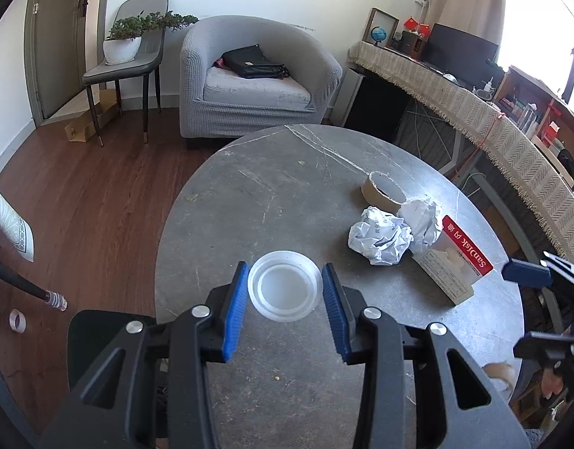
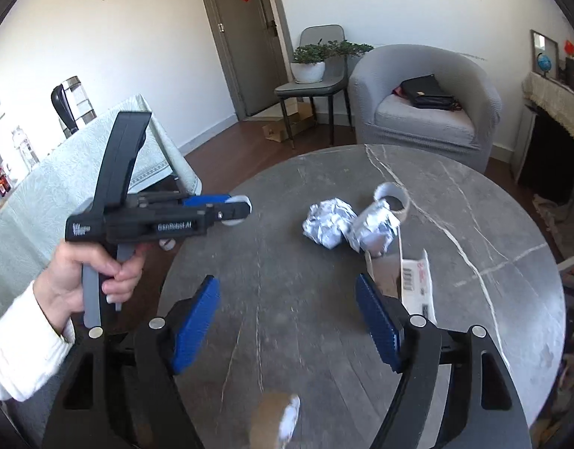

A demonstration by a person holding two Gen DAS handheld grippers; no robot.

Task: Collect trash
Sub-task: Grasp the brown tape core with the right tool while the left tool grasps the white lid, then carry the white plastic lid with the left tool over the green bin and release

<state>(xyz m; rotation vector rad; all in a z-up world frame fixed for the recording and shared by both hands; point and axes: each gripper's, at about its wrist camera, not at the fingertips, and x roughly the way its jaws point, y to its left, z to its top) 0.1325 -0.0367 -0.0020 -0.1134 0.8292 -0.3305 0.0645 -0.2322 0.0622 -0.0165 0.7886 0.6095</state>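
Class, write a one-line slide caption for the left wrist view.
Left gripper holds a plastic lid above the table.

Open tabletop left and near; clutter bunched to the right

Taking the crumpled paper ball as landmark: the round grey table lies bare to its left and behind it, open for a gripper. Touching its right side sits a second paper wad, just behind it a cardboard tape roll, and to its right a SanDisk box, blocking approach from there. Nearer than the ball, a clear plastic lid fills the left gripper.
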